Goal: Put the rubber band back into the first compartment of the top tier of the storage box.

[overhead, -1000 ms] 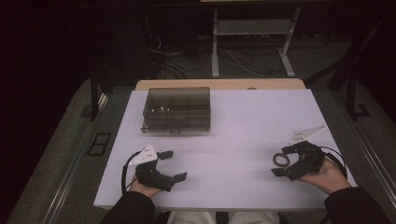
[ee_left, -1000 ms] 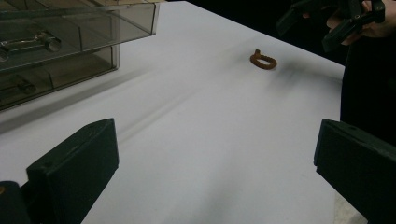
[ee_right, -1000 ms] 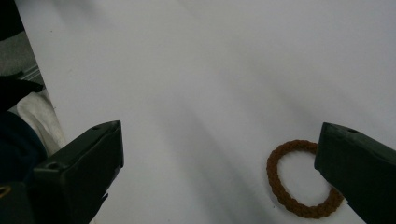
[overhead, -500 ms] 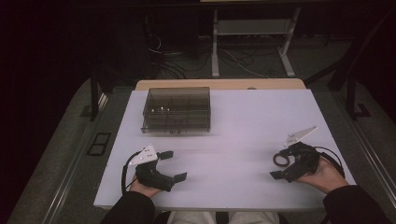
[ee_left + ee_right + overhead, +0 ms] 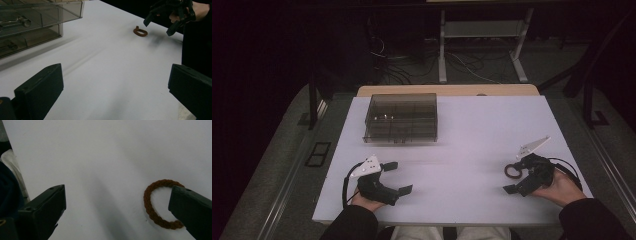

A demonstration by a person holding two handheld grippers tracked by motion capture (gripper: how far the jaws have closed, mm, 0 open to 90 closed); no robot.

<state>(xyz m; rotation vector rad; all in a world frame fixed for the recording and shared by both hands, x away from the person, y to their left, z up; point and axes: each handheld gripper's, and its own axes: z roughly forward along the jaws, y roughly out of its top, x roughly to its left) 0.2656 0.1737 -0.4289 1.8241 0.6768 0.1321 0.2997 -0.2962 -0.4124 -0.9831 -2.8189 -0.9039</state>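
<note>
White table (image 5: 472, 135): clear box (image 5: 401, 118) far left; brown ring (image 5: 512, 171) beside wide-apart right gripper (image 5: 518, 176).

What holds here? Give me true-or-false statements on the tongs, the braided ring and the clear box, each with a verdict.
1. The right tongs grip the braided ring. False: they are open and the ring lies on the table.
2. The left tongs are open. True.
3. The clear box sits on the far left part of the table. True.
4. The ring lies inside the box. False: it lies near the right tongs, well apart from the box.
</note>
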